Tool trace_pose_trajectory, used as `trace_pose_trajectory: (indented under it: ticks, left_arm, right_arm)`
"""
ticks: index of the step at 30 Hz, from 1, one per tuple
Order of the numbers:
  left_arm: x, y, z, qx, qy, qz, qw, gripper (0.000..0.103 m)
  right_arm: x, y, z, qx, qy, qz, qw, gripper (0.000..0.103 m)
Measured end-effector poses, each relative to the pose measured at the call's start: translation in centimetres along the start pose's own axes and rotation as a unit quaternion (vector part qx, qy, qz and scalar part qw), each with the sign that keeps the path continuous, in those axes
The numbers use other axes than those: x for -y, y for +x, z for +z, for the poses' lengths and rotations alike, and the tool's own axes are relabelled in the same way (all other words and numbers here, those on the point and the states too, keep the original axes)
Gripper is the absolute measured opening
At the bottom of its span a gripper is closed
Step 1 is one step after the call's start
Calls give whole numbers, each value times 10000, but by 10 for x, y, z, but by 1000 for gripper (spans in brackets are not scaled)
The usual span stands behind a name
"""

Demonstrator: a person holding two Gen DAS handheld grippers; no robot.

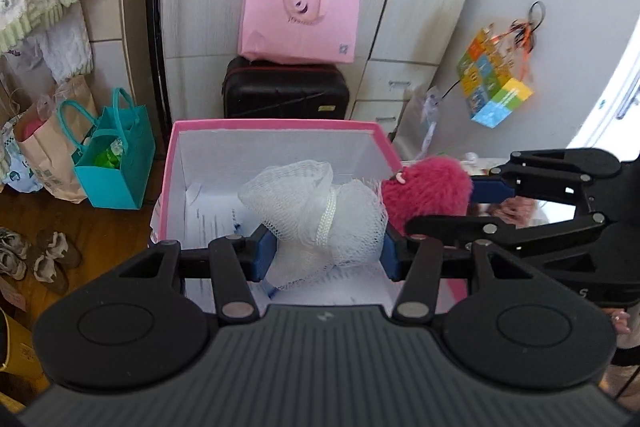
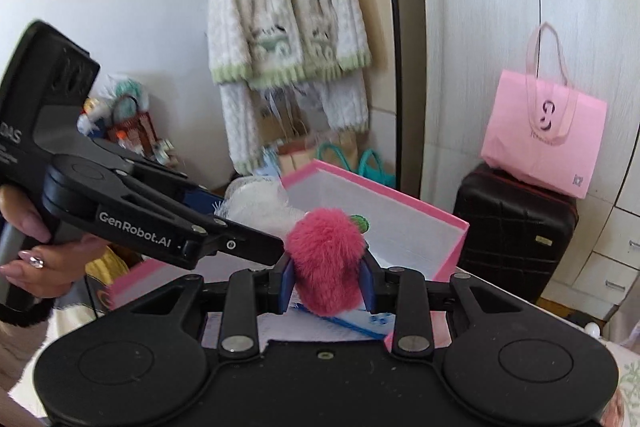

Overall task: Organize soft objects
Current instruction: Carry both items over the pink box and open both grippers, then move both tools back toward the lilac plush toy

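Note:
My left gripper is shut on a white mesh bath puff and holds it over the open pink box. The box has white inner walls and printed papers lying on its bottom. My right gripper is shut on a fluffy pink plush ball with a small green tag, above the near side of the same box. In the left wrist view the plush ball hangs at the box's right rim, held by the right gripper. In the right wrist view the left gripper comes in from the left with the puff.
A black suitcase with a pink tote bag on top stands behind the box against white cupboards. Teal bags and paper bags sit on the wooden floor at left, with shoes nearby. A fluffy white cardigan hangs on the wall.

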State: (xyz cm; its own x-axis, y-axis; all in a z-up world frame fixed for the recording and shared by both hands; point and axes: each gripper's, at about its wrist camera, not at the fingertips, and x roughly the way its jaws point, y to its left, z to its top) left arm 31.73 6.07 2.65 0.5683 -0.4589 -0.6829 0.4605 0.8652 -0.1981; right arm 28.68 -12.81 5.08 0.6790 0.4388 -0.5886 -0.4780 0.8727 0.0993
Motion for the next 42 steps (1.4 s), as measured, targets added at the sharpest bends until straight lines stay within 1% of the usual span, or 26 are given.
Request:
trace_pose_trajectory:
  ticks: [3,5,7,9,11,13,15,17,19,20,22,24,26,29,32,37,42]
  left_arm:
    - [-13,24,7,-229,-130,48,9996,51]
    - [-18,36,9,-285,-147,200,9993,51]
    - [-17,47,13,-303,-84,268,9991,51]
    - [-16,59,17,-402,-163,310,9986,51]
    - [-15,67,19,-477,-104,333,9983,51]
    - [-15,74,20,-556,-147,370,9977,51]
    - [-17,80,20,-603,-226,460,9969,56]
    - [-17,80,18,-600,-209,575,9963,60]
    - [-16,74,15,-501,-205,613,9967,69]
    - [-15,69,15,-424,-170,606,9971,71]
    - [-11,56,15,-190,-19,659,9976,79]
    - [-6,39,12,92,144,689,9975,81]
    - [-1,23,7,243,278,666,9971,82]
    - [5,-1,-1,371,406,574,9968,82]
    - [18,-26,-9,515,584,529,9956,82]
    - [40,-65,-25,629,852,389,9936,84]
    - [62,-92,-38,509,898,139,9946,85]
  right_arm:
    - [14,23,5,-216,-40,-31,9998,38]
    - [19,36,7,-316,-147,-102,9993,38]
    - [20,49,7,-428,-318,-117,9985,38]
    - [17,62,8,-529,-543,-163,9970,39]
    - [15,74,9,-676,-831,-281,9938,40]
    - [15,84,8,-834,-1078,-373,9900,40]
    - [19,89,9,-951,-1131,-335,9884,40]
    - [21,91,9,-969,-1120,-336,9884,43]
    - [21,88,8,-923,-1161,-325,9884,45]
    - [21,85,7,-870,-1186,-301,9887,50]
    - [19,72,4,-725,-1258,-266,9890,56]
    - [16,53,0,-527,-1245,-233,9905,56]
    - [17,33,-5,-382,-1061,-121,9935,56]
    - [19,-8,-15,-90,-682,48,9976,56]
    - [19,-45,-29,107,-418,55,9991,56]
    - [19,-99,-51,239,-31,-120,9996,58]
    - [20,-145,-71,265,198,-409,9986,61]
